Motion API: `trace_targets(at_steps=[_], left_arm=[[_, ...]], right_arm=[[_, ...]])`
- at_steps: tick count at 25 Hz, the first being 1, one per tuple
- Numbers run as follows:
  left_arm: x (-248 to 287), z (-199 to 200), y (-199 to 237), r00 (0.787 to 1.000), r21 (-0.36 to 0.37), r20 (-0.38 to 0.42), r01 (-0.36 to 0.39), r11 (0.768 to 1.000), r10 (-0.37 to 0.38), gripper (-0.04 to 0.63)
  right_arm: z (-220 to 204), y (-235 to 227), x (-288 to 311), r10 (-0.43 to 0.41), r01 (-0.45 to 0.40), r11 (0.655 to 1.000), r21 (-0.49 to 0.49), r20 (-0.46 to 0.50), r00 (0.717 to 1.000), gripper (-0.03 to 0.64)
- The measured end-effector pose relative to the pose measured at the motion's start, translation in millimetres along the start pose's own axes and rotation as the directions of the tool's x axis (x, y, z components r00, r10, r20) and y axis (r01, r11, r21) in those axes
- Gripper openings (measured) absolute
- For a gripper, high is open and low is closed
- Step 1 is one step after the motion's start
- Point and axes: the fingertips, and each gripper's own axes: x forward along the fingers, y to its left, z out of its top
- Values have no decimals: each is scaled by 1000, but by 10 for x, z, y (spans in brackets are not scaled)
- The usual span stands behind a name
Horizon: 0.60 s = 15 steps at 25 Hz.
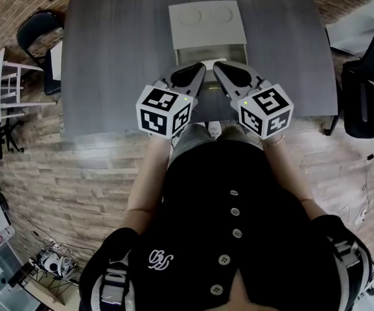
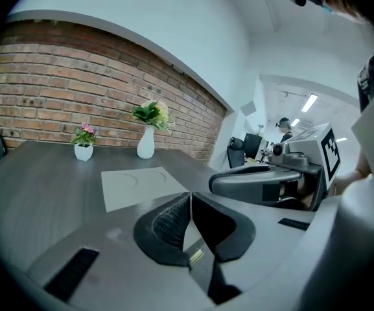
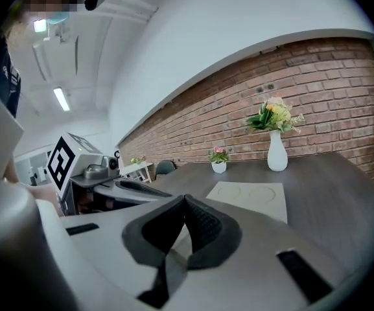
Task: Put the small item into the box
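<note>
A flat pale grey box with two round dents in its top lies on the dark table, past the middle. It appears as a low slab in the left gripper view and the right gripper view. My left gripper and right gripper hover side by side above the table's near edge, just short of the box. Both are shut with nothing visibly between the jaws. No small item shows in any view.
A white vase of flowers and a small flower pot stand at the table's far edge by the brick wall. Black chairs stand at the left and right of the table.
</note>
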Motion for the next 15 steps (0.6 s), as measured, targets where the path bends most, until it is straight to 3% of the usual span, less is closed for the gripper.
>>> trace_targets(at_steps=[15], left_arm=[[-70,-168,-22,999,-6,-22,-40,999,40,18]], right_arm=[[-112,92,-38,18,-18,1000,-3,-24,1000,2]])
